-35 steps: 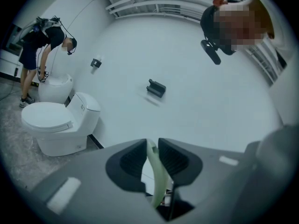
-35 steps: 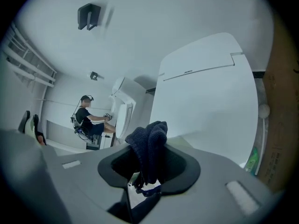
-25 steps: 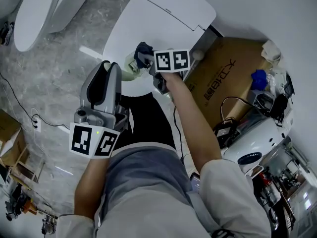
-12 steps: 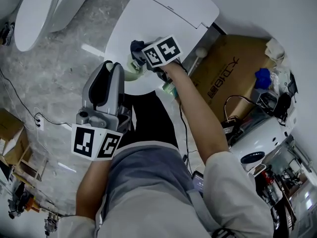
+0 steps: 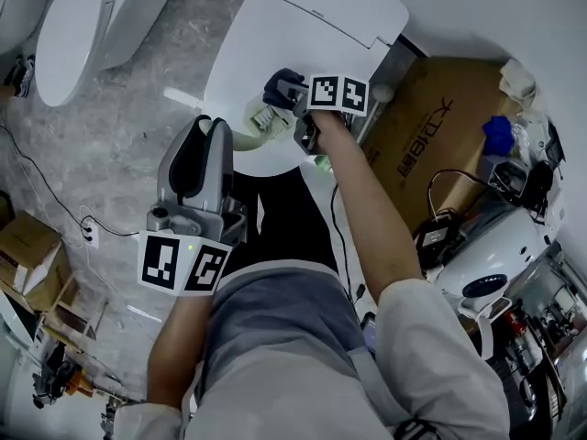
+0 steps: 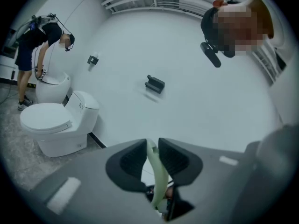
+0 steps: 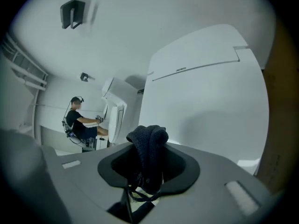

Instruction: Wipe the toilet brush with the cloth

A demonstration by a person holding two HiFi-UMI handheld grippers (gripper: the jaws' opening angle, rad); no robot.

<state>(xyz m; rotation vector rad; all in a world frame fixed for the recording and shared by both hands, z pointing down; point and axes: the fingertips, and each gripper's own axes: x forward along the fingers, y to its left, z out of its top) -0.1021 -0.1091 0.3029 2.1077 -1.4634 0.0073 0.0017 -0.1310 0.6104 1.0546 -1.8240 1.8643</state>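
Dark cloth (image 5: 282, 86) has shifted right of brush (image 5: 261, 115).

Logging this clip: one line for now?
left gripper: shut on brush | right gripper: shut on cloth | cloth near brush head

Right gripper (image 5: 293, 97) holds dark cloth (image 5: 278, 84) just beside the toilet brush (image 5: 262, 115).

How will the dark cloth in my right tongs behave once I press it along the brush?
Probably floppy: the cloth bunches and folds over between the right tongs, so it should wrap around the toilet brush rather than push stiffly. Its nubby, towel-like surface likely grips rather than slides.
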